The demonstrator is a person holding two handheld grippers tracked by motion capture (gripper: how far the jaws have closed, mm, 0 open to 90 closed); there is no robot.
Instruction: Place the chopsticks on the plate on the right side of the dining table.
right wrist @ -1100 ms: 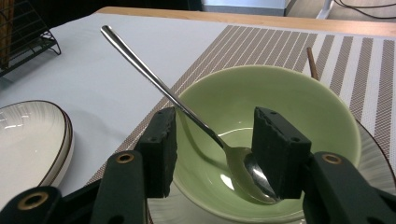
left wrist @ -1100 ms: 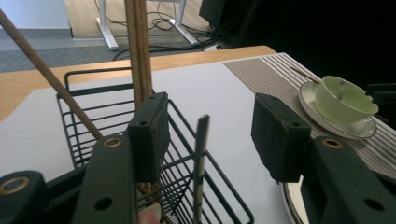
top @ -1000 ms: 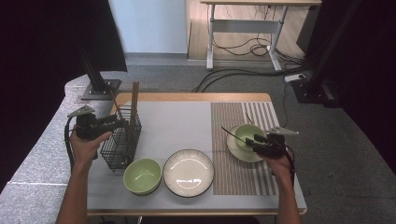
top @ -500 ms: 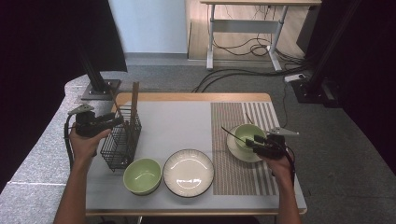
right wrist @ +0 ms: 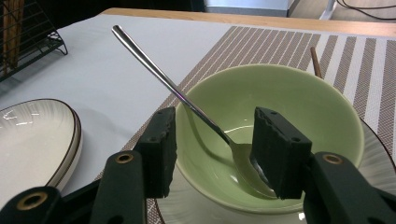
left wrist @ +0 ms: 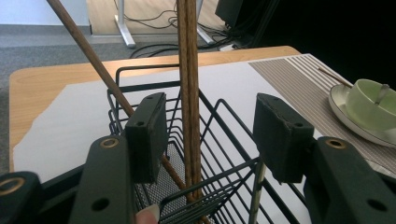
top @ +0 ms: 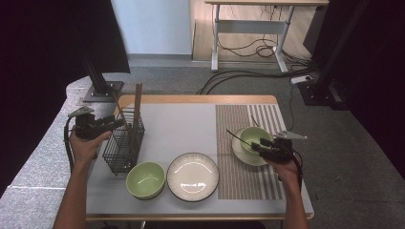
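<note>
A black wire basket (top: 125,145) stands at the table's left and holds several wooden chopsticks (top: 137,102). My left gripper (top: 117,123) is at its top rim. In the left gripper view it (left wrist: 212,135) is open, with two upright chopsticks (left wrist: 189,70) between the jaws and not touching either pad. At the right, a green bowl (top: 254,136) sits on a pale saucer (top: 241,155) with a metal spoon (right wrist: 154,65) leaning in it. My right gripper (top: 255,145) hovers at the bowl's near rim, open (right wrist: 215,144), its jaws on either side of the spoon's scoop.
A second green bowl (top: 145,179) and a white plate (top: 192,175) sit near the front edge. A striped placemat (top: 243,183) lies under the right bowl, and a single chopstick (right wrist: 315,60) rests beyond the bowl. A third chopstick (left wrist: 93,60) leans across the basket.
</note>
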